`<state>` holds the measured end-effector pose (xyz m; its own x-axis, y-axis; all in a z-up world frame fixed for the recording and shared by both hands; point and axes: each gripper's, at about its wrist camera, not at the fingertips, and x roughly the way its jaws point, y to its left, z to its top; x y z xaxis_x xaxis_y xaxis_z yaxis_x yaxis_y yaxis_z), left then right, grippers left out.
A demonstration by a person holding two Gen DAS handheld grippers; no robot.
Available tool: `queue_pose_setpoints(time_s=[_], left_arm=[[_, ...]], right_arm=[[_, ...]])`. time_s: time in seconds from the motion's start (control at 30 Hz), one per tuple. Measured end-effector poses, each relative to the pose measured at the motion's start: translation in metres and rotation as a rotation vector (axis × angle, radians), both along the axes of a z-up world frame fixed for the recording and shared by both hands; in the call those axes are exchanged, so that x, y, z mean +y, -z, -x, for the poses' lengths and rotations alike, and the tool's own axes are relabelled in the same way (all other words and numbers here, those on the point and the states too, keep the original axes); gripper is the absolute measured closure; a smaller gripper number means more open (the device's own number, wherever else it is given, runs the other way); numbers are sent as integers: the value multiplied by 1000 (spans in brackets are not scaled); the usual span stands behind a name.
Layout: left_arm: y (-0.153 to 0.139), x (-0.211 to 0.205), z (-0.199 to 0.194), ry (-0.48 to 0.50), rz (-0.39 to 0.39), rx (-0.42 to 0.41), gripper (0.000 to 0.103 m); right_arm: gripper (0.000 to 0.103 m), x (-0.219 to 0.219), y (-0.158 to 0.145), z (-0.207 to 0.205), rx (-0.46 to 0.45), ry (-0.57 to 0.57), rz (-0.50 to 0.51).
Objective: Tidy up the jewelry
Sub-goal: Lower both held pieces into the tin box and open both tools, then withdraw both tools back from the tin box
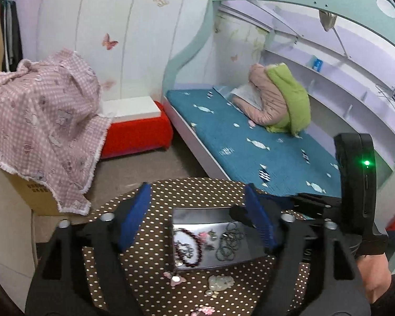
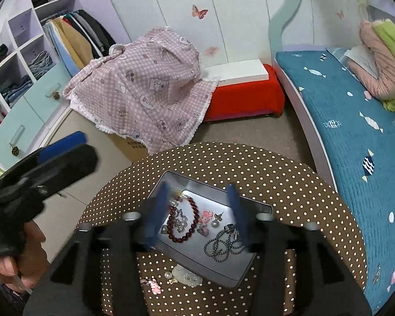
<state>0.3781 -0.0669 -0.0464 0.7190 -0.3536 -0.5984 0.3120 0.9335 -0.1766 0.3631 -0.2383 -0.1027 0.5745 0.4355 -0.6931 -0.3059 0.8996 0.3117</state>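
bare dotted tablecloth (image 2: 289,184) around tray (image 2: 239,276) (jewelry-filled); loose charms (image 2: 155,285) crowding near edge

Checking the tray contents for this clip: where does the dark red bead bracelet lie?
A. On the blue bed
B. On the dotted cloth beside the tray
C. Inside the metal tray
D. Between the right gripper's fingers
C: the dark red bead bracelet lies inside the metal tray, untouched by either gripper.

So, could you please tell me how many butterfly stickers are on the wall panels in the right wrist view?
3: an orange butterfly high on the panels, a faint pink one lower beside the checked cloth, and a small one on the wall above the bed. More may be hidden.
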Motion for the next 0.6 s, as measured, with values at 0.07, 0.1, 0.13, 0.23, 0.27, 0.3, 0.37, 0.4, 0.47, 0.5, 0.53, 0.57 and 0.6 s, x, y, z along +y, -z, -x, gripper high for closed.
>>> queue_pose_setpoints(time_s=[0.07,0.1,0.13,0.23,0.27,0.3,0.37,0.4,0.47,0.5,0.53,0.57,0.6], left_arm=[[-4,8,7,-34,-13,-31,11],[-6,10,10,-42,-18,-42,11],[-8,13,14,-52,-24,-52,9],[-13,22,28,-96,-40,-87,6],[-16,24,32,-108,-43,-94,5],[-17,26,37,-120,-46,-101,5],[-23,30,49,-142,-49,-126,5],[-26,33,56,-153,-52,-139,5],[-31,35,65,-175,-62,-157,5],[-34,37,72,-188,-67,-169,5],[-36,38,76,-194,-67,-175,5],[-38,40,81,-201,-66,-183,5],[-40,41,87,-206,-65,-192,5]], right_arm=[[15,-6,-4,6,-23,31,-6],[11,-9,-5,8,-30,50,-5],[7,-12,-6,10,-38,68,-1],[7,-18,-11,19,-54,105,-4],[7,-19,-13,22,-60,115,-5],[7,-21,-15,27,-69,127,-2],[7,-22,-21,35,-95,138,6],[7,-23,-25,42,-112,142,4],[7,-24,-33,50,-137,149,1],[7,-25,-38,57,-155,156,0],[7,-24,-43,61,-170,159,0],[7,-24,-47,66,-184,162,2],[7,-23,-53,74,-204,169,7]])
